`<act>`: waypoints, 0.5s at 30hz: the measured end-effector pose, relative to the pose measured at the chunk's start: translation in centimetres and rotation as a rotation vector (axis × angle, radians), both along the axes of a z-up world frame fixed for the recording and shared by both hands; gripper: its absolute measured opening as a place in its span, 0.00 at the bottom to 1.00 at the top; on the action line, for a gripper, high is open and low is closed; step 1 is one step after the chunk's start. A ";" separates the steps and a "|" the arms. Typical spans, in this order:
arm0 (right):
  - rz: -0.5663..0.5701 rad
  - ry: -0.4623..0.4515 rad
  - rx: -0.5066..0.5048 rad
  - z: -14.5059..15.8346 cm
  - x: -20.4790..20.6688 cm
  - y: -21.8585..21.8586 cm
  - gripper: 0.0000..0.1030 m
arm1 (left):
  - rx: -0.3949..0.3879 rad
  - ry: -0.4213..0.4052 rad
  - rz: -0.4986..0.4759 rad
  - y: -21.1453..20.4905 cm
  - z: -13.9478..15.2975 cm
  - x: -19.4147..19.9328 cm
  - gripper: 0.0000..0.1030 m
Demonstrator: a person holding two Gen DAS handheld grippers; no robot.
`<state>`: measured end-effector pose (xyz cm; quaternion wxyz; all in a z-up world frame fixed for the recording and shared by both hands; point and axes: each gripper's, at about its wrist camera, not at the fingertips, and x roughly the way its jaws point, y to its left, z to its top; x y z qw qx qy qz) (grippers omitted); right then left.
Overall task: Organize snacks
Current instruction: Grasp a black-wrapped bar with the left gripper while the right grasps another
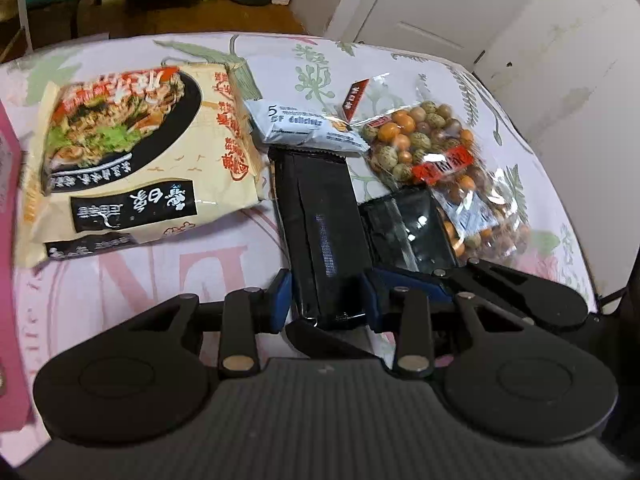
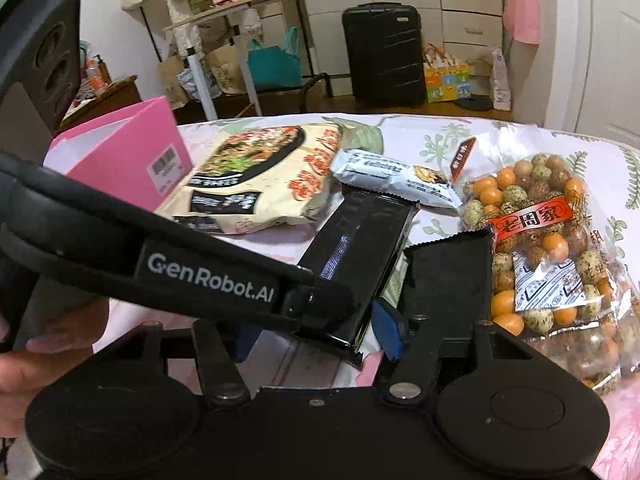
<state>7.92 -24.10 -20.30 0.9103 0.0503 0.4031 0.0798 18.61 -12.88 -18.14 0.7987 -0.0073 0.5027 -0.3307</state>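
- The left gripper [image 1: 325,300] is closed narrow on the near end of a black packet [image 1: 316,208], with a blue pad pressing each long edge. The hold is near the packet's end, so I judge it should lift slowly and keep the packet in line with the fingers, or the far end will droop and swing.
- The pink box [image 2: 132,160] stands at the far left, and the noodles [image 1: 132,152] lie between it and the packet. If the box is the goal, the carry should pass over the noodles, not drag across them.
- The packet's far end touches the grey bar [image 1: 304,124]. Pull back a little before lifting, so the bar stays put.
- A second packet [image 1: 412,228] lies just right of the first, on the cloth [image 1: 140,280].
- The right gripper [image 2: 320,334] stands about half open and grips nothing. One pad [image 2: 389,330] sits between the two packets, and the left gripper's finger crosses the gap. It should shift right and straddle the second packet before closing.
- The peanuts [image 1: 440,160] touch that packet's right edge, so keep the outer finger clear of the bag.
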 end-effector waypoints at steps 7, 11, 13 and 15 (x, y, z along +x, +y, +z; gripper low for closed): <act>0.039 0.016 -0.025 2.8 -3.0 1.3 0.62 | 0.077 0.020 -0.010 -0.1 3.2 -3.0 0.34; 0.072 0.045 0.002 4.5 -5.1 2.0 0.62 | 0.100 0.071 -0.002 1.1 4.8 -4.8 0.34; 0.090 0.041 0.018 5.2 -6.1 2.4 0.62 | 0.111 0.079 -0.006 1.9 5.8 -5.8 0.34; 0.118 0.030 0.015 6.0 -7.2 3.1 0.62 | 0.112 0.080 -0.009 2.7 6.7 -6.9 0.34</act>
